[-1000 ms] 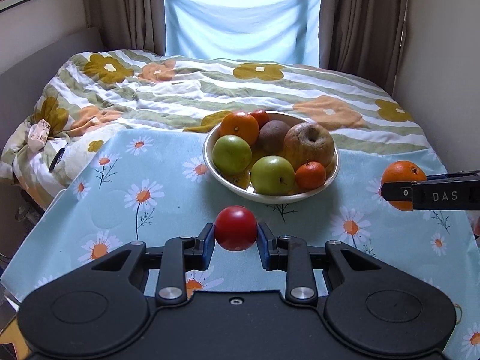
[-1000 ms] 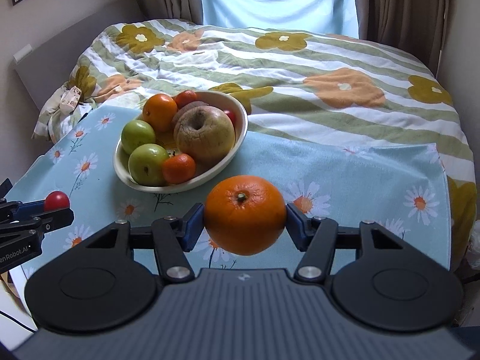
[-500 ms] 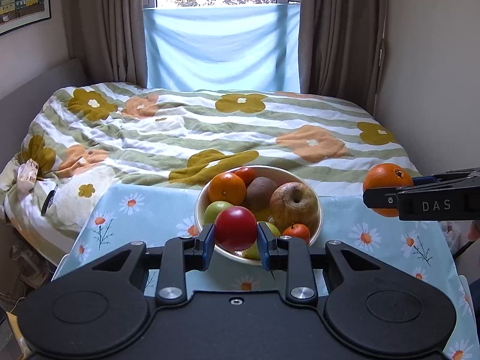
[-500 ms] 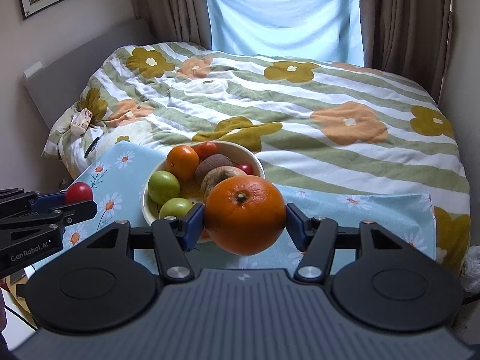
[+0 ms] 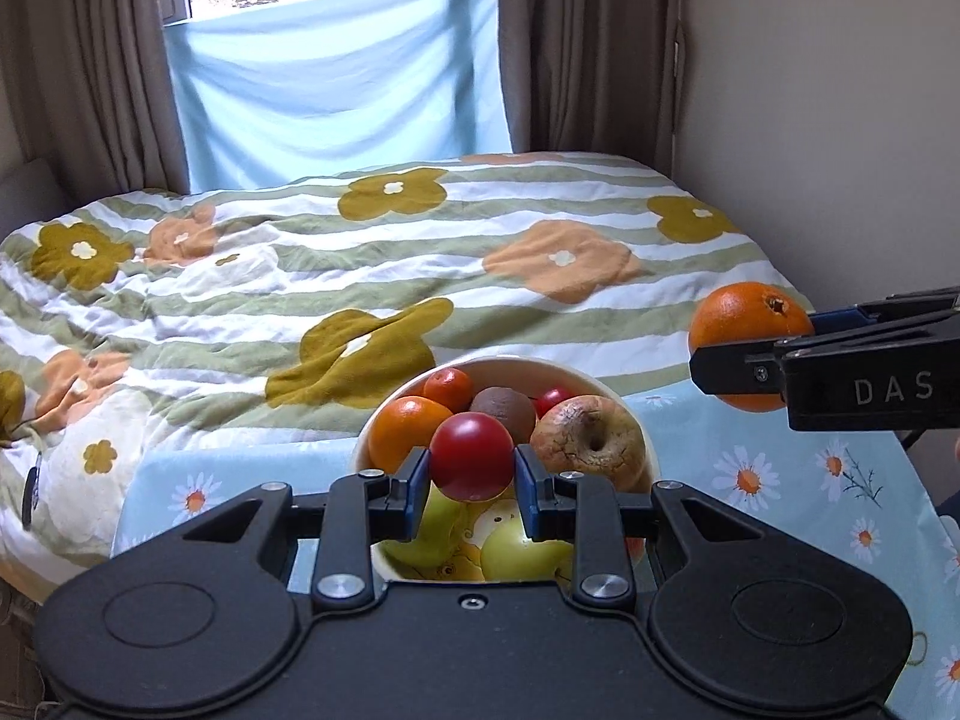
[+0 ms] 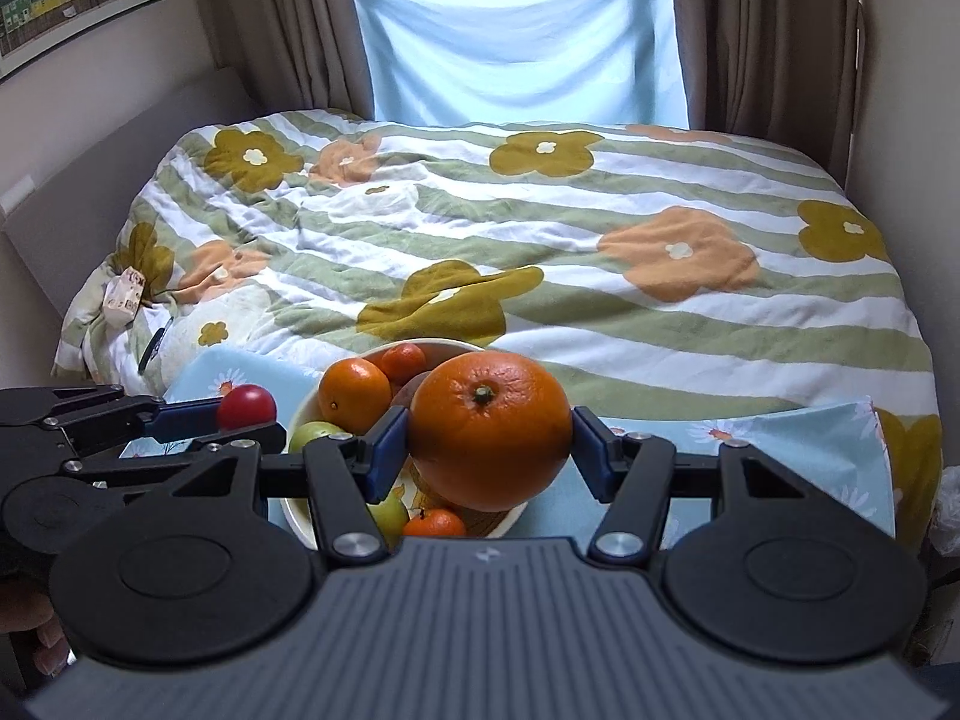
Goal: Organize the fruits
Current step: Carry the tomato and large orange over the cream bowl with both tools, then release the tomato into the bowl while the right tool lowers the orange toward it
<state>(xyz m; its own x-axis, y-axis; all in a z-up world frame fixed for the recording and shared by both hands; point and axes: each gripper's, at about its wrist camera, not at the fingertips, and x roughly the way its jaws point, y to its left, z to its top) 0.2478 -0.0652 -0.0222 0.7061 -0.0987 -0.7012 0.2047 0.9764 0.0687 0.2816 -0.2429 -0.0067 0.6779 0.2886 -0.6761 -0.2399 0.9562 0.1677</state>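
My left gripper (image 5: 472, 468) is shut on a small red tomato (image 5: 472, 455) and holds it in the air over the near side of the white fruit bowl (image 5: 510, 365). My right gripper (image 6: 490, 441) is shut on a large orange (image 6: 490, 431), raised to the right of the bowl (image 6: 300, 405); it also shows in the left wrist view (image 5: 750, 324). The bowl holds oranges, green apples, a wrinkled apple (image 5: 588, 438), a kiwi and small red fruits. The left gripper with the tomato (image 6: 246, 407) shows in the right wrist view at left.
The bowl stands on a table with a light blue daisy-print cloth (image 5: 780, 480). Behind it is a bed with a striped flower quilt (image 5: 420, 252). Curtains and a window stand at the back; a wall is close on the right.
Both grippers have risen with their fruit. The bowl now sits lower in both views and lies partly behind the grippers.
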